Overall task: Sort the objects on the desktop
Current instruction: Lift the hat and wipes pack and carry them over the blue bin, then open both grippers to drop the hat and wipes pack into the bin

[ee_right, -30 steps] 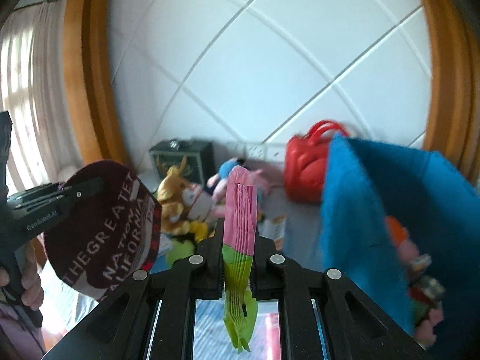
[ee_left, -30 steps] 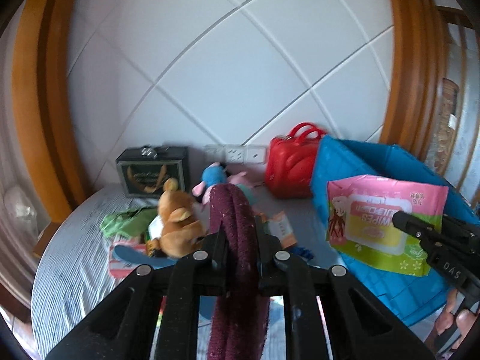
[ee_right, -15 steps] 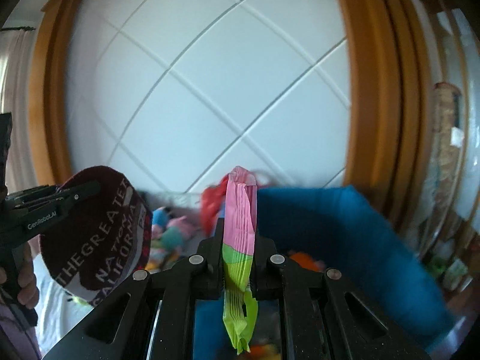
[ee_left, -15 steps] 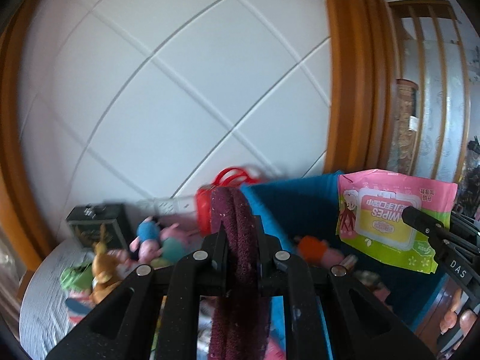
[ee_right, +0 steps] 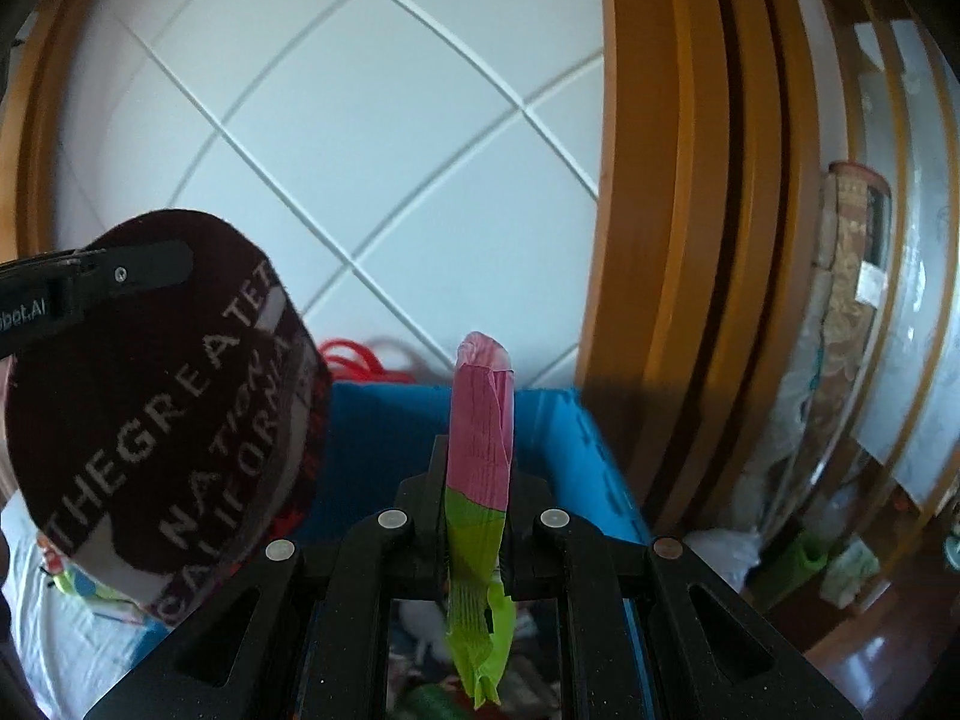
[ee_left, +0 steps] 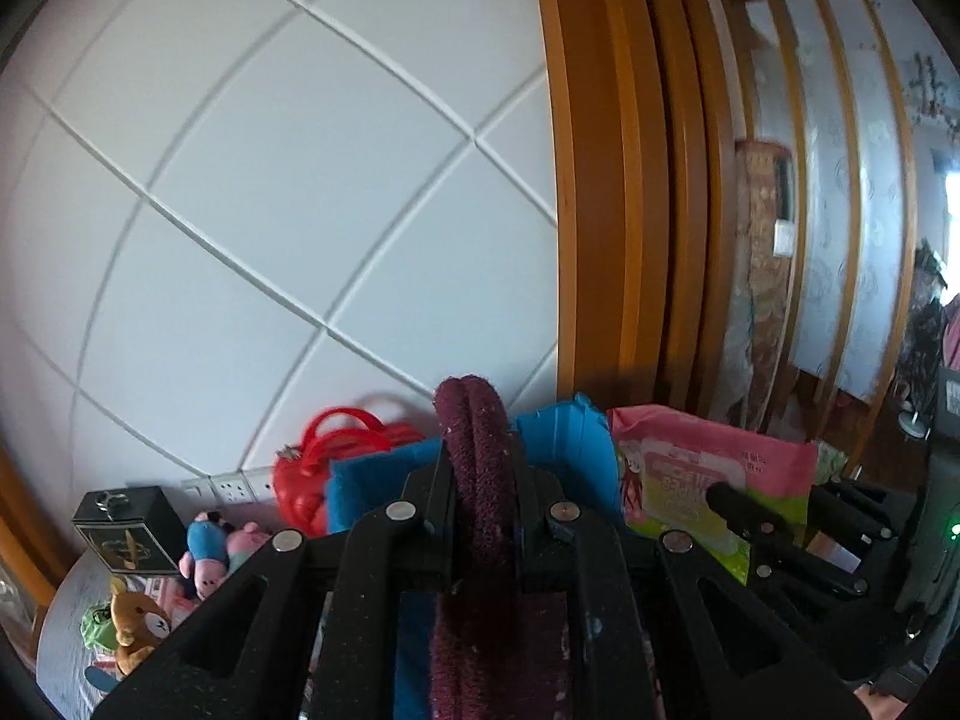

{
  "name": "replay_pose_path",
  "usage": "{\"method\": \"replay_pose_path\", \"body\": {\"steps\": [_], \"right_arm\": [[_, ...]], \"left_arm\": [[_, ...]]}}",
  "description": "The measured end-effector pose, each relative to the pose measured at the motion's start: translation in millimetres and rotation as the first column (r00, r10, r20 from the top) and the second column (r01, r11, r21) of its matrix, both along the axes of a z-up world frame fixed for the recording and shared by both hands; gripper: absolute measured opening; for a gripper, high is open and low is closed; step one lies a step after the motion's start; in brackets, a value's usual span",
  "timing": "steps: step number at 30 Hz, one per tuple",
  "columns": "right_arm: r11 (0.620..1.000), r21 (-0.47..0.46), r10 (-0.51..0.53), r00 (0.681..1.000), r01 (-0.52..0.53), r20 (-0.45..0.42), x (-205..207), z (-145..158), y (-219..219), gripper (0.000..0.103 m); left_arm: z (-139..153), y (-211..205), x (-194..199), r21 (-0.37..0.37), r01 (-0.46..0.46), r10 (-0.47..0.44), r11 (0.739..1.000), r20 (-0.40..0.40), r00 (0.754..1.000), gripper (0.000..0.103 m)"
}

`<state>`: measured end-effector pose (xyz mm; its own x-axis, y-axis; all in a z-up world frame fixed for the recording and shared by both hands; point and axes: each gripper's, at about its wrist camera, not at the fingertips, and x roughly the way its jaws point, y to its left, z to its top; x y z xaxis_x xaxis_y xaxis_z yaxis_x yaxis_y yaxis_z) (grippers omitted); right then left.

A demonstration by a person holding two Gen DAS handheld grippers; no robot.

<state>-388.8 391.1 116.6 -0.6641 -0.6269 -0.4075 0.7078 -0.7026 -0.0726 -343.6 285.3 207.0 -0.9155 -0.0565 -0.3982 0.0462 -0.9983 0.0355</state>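
- Maroon knit hat (ee_left: 477, 516): your left gripper (ee_left: 480, 480) is clamped on it, edge-on between the two fingers, with the rest hanging down between the arms of the tool.
- From the right wrist view that same hat (ee_right: 162, 420) faces flat on, with white lettering across it, and one black finger of the left tool lies across its upper edge.
- Your right gripper (ee_right: 474, 510) is closed tight on the pink and green wipes pack (ee_right: 480, 480), held on edge so that the pink end stands up and the green end droops below the fingers.
- In the left wrist view the wipes pack (ee_left: 690, 480) shows its printed face, just right of the hat.
- Both held items sit over the blue bin (ee_right: 576, 462), whose back wall and right corner rise behind them.
- A red handbag (ee_left: 312, 468) stands against the white panelled wall, touching the bin's left side.
- Farther left on the grey table (ee_left: 66, 618) lie a dark box (ee_left: 129, 531), a blue and pink plush toy (ee_left: 210, 552) and a brown plush bear (ee_left: 138, 624).
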Motion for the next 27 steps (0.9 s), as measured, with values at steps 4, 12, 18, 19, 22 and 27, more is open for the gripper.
{"method": "replay_pose_path", "body": {"steps": [4, 12, 18, 19, 22, 27], "right_arm": [[1.0, 0.013, 0.006, 0.996, -0.007, 0.086, -47, -16, -8, 0.012], [0.994, 0.086, 0.042, 0.968, -0.065, 0.248, -100, -64, -59, 0.012], [0.984, 0.156, 0.054, 0.974, -0.09, 0.219, -101, -84, -94, 0.012], [0.983, 0.163, 0.052, 0.977, -0.087, 0.208, -103, -85, -98, 0.012], [0.984, 0.16, 0.053, 0.98, -0.085, 0.193, -100, -85, -103, 0.012], [0.988, 0.129, 0.064, 0.981, -0.088, 0.181, -101, -79, -103, 0.013]], "left_arm": [[-27, 4, -51, 0.019, -0.029, 0.027, 0.999, 0.117, 0.993, 0.013], [-106, -15, -128, -0.015, -0.125, 0.123, 0.992, 0.34, 0.933, 0.013], [-154, -26, -147, -0.003, -0.182, 0.16, 0.983, 0.494, 0.855, 0.013], [-158, -29, -147, 0.005, -0.189, 0.159, 0.982, 0.512, 0.844, 0.015], [-170, -37, -146, 0.027, -0.208, 0.159, 0.978, 0.55, 0.82, 0.019], [-166, -38, -134, 0.022, -0.209, 0.167, 0.978, 0.525, 0.835, 0.062]]}}
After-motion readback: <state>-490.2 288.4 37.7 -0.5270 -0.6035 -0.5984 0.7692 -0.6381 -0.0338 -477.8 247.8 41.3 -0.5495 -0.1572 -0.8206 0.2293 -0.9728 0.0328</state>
